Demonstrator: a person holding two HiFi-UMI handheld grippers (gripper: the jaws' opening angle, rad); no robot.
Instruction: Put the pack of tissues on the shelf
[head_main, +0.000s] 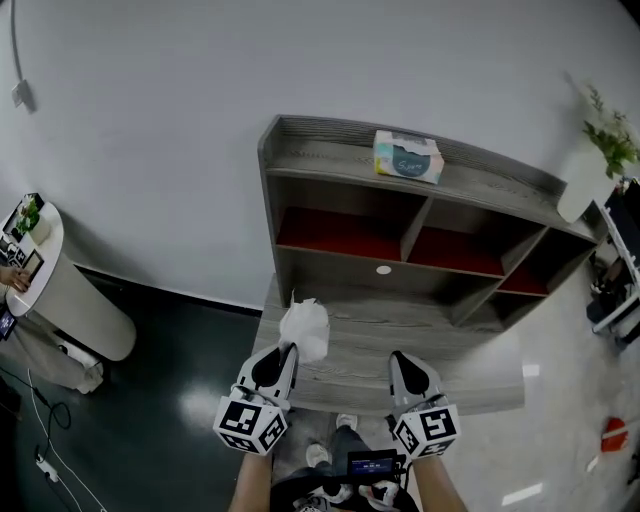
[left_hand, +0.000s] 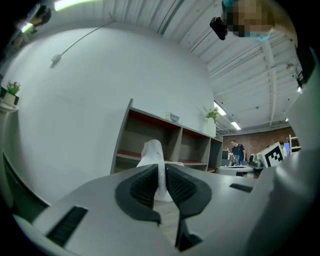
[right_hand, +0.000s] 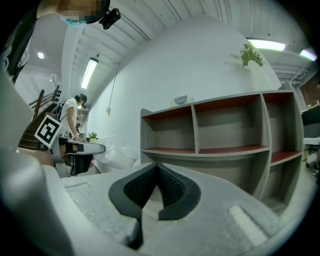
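Observation:
The pack of tissues (head_main: 408, 157), pale green with a dark oval, lies on the top board of the grey wooden shelf (head_main: 330, 150). In the gripper views it shows as a small shape, pack (left_hand: 172, 117) and pack (right_hand: 180, 100), on that top board. My left gripper (head_main: 289, 352) is shut on a crumpled white tissue (head_main: 304, 328), held over the low front board. The tissue (left_hand: 152, 152) sticks up from between the pads. My right gripper (head_main: 400, 360) is shut with nothing in it, beside the left, also over the front board.
The shelf has red-floored compartments (head_main: 345, 235) and stands against a white wall. A potted plant in a white vase (head_main: 595, 160) is at its right end. A round white table (head_main: 45, 270) stands at the left. A person (left_hand: 236, 151) is far off.

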